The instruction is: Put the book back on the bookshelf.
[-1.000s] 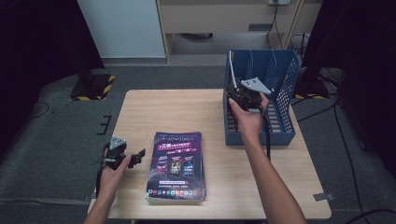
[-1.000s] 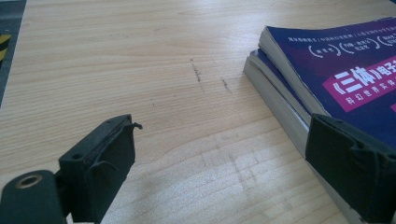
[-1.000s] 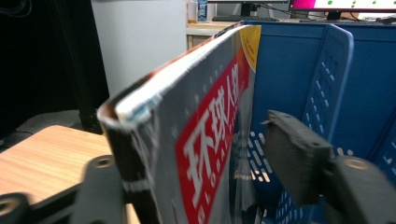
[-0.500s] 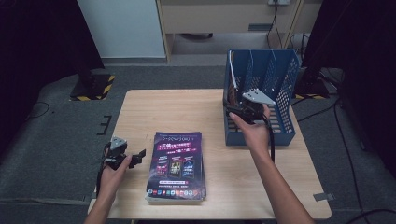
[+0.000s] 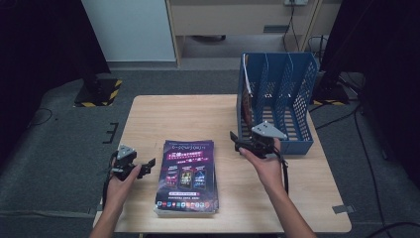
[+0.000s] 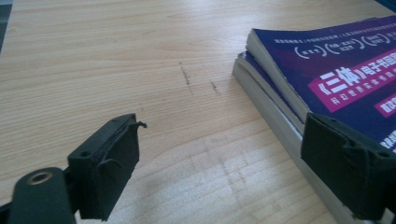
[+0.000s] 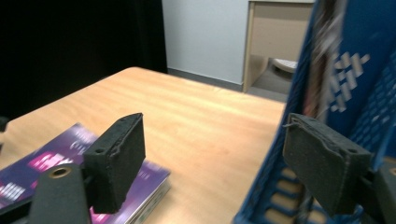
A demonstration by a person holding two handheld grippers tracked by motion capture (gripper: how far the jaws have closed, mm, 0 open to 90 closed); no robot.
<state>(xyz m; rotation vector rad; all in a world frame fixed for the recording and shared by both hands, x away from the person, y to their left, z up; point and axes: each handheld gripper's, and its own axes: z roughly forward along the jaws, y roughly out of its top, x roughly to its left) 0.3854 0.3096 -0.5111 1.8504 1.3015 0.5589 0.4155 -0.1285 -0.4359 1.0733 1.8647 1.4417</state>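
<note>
Left gripper view: our left gripper [image 6: 219, 172] gapes, released; the book stack [image 6: 299, 84] lies just right of it.
Right gripper [image 7: 233, 163]: released, beside the blue rack [image 7: 355, 93].
Handling: we judge the books heavy, floppy, glossy.
Hold: spine edge.

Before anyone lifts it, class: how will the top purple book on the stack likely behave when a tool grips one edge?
The top purple book looks like a thick paperback, so it would probably sag when held by one edge. Its glossy cover may slip between the pads. It rests on a second book, so a push would likely slide it off rather than tip it. The left tool is open beside the stack.
</note>
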